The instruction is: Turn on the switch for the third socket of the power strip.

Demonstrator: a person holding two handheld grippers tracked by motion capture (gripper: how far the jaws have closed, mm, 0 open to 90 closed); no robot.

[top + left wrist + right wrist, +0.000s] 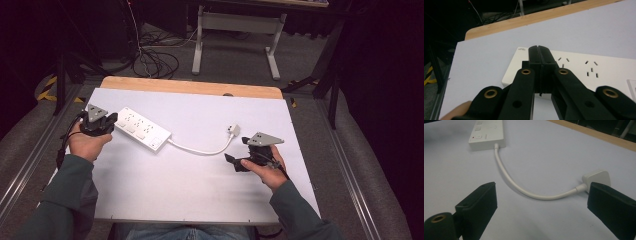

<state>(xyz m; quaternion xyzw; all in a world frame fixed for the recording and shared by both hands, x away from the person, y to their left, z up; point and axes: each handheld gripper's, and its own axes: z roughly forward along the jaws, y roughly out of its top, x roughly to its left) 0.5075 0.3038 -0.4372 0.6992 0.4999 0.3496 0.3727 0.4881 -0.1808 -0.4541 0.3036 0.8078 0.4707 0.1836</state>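
Observation:
A white power strip [142,129] lies slantwise on the white tabletop [200,190]. Its white cable [200,150] curves right to a white plug [233,130]. My left gripper [113,121] sits at the strip's left end, and in the left gripper view its black jaws are pressed together, so the left gripper [539,50] is shut with nothing between them, just over the strip [599,70]. My right gripper [236,151] is held low beside the plug. The right gripper [544,195] stands wide open, with the cable [524,191] arcing between its jaws and the plug [596,178] just past the right jaw.
A wooden strip [190,86] borders the table's far edge. Beyond it are a white table frame [235,30] and loose cables [155,60] on the floor. Metal rails [30,155] run along both sides of the table.

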